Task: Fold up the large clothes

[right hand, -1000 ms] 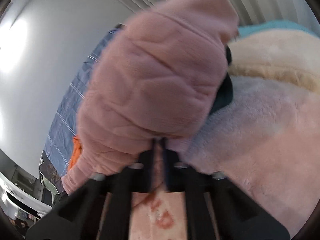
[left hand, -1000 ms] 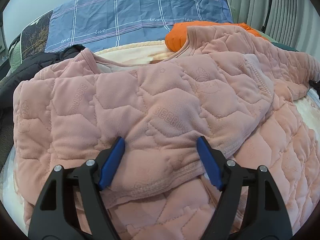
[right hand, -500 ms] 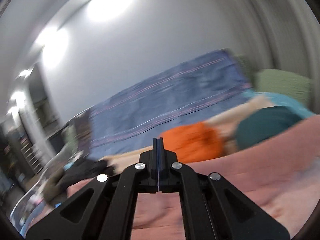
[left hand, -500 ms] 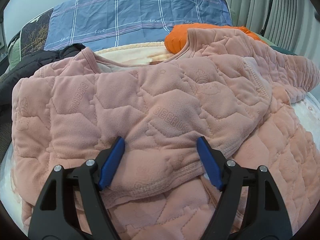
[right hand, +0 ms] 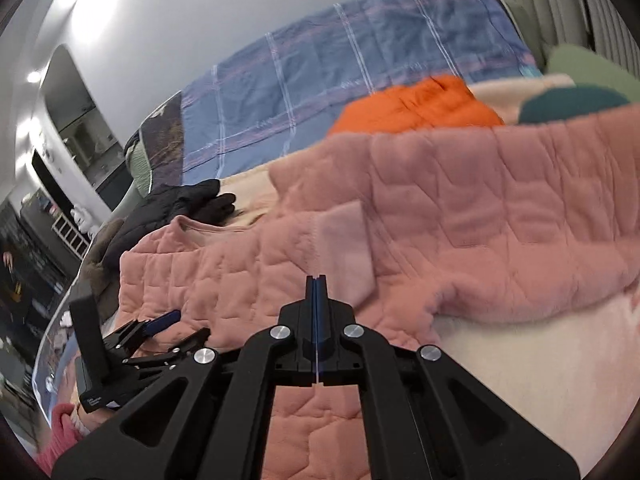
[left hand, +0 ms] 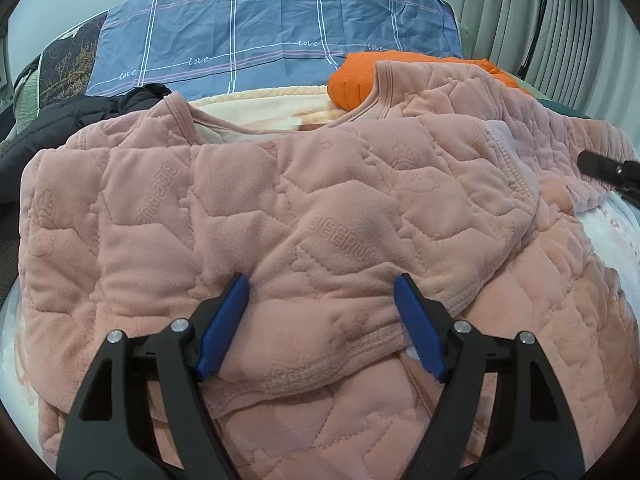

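- Left wrist view: I am holding my left gripper [left hand: 322,322] with its jaws spread wide, the blue pads [left hand: 223,326] resting down on the pink quilted garment [left hand: 280,216] without pinching any fabric between them.
- The garment is lying across the cream blanket [left hand: 256,98] on the bed, one sleeve folded over the chest toward the left, the neckline facing away from me.
- Beyond it an orange cloth [left hand: 352,80] is sitting just behind the collar, a black jacket [left hand: 60,120] is lying at the far left, and a blue checked pillow [left hand: 272,32] is standing at the head of the bed.
- At the right edge, the black tip of my right gripper [left hand: 608,170] is showing beside the garment's other sleeve.
- Right wrist view: I am keeping my right gripper [right hand: 316,284] fully closed, pad against pad, with nothing caught between them; it is hanging above the garment [right hand: 460,216].
- The picture is slightly blurred.
- My left gripper [right hand: 160,326] is showing at lower left, set on the garment's near edge, with a pink sleeve cuff [right hand: 60,436] below it.
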